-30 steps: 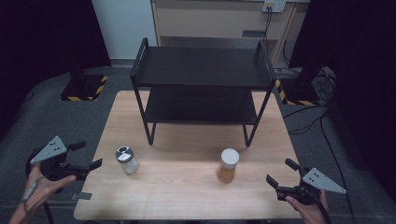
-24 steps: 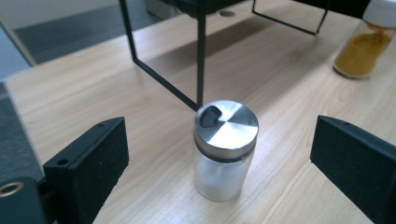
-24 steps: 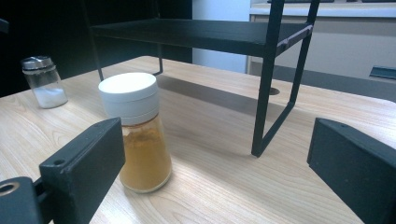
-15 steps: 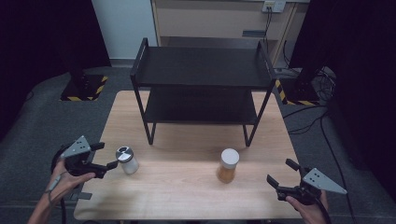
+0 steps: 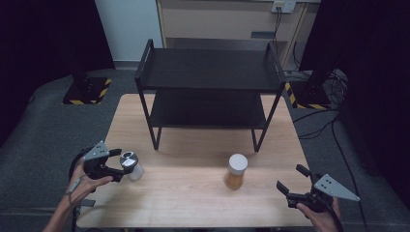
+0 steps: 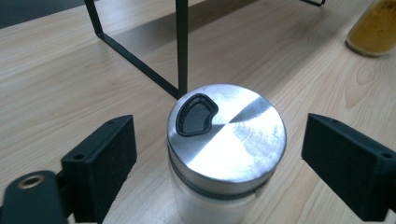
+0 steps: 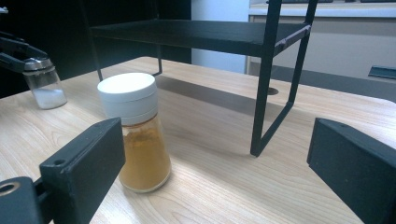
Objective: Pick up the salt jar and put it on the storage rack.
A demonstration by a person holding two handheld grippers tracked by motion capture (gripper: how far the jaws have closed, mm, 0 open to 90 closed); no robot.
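The table (image 5: 193,193) is pale wood with a fine grain and a smooth matt finish. The salt shaker (image 6: 224,154) has a brushed metal lid with a soft sheen over clear glass. The spice jar (image 7: 137,135) is clear glass under a matt white plastic cap. The 2-tier rack (image 5: 208,72) is matt black metal.
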